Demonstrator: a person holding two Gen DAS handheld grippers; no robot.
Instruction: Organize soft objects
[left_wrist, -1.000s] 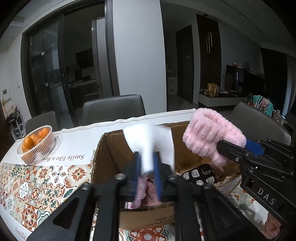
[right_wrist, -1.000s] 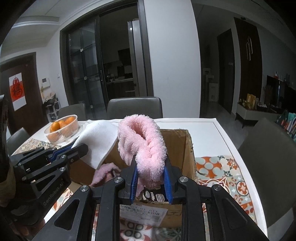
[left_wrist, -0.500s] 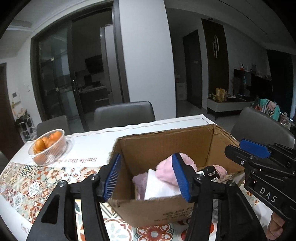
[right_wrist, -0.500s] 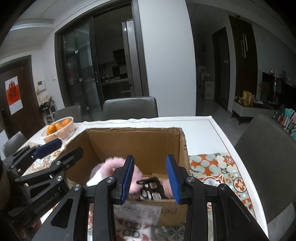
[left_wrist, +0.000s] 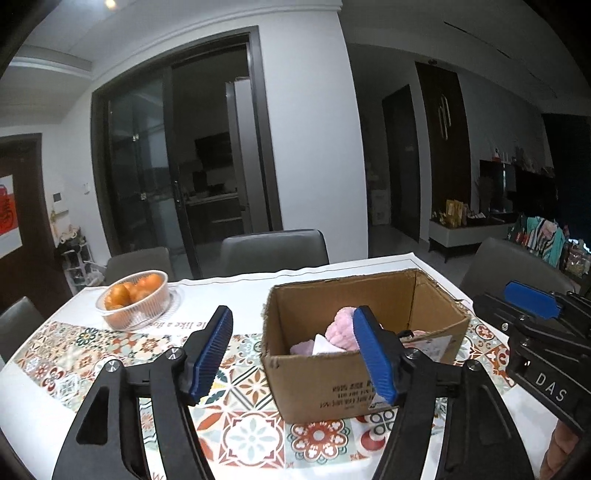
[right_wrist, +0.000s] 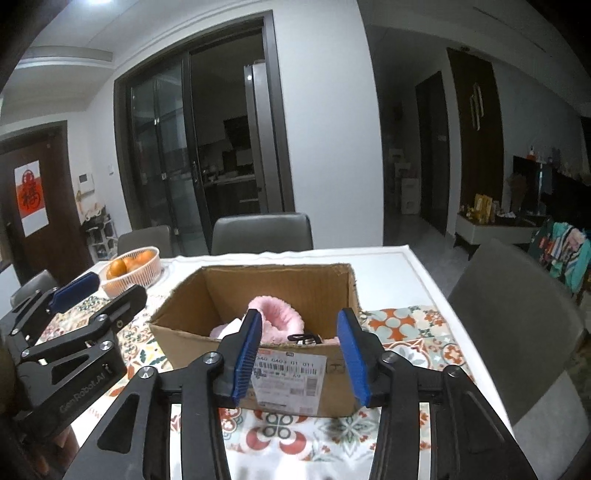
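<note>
An open cardboard box stands on the patterned tablecloth; it also shows in the right wrist view. Inside lie a fluffy pink soft item, a white cloth and a dark patterned item. My left gripper is open and empty, in front of the box and a little left of it. My right gripper is open and empty, in front of the box's labelled side. Each gripper shows at the edge of the other's view: the right one, the left one.
A white basket of oranges stands on the table at the back left. Grey chairs stand at the far side and right side. The table edge runs right of the box.
Both grippers opened and let the white cloth and the pink fluffy item drop into the box. Both then drew back and up from the box.
</note>
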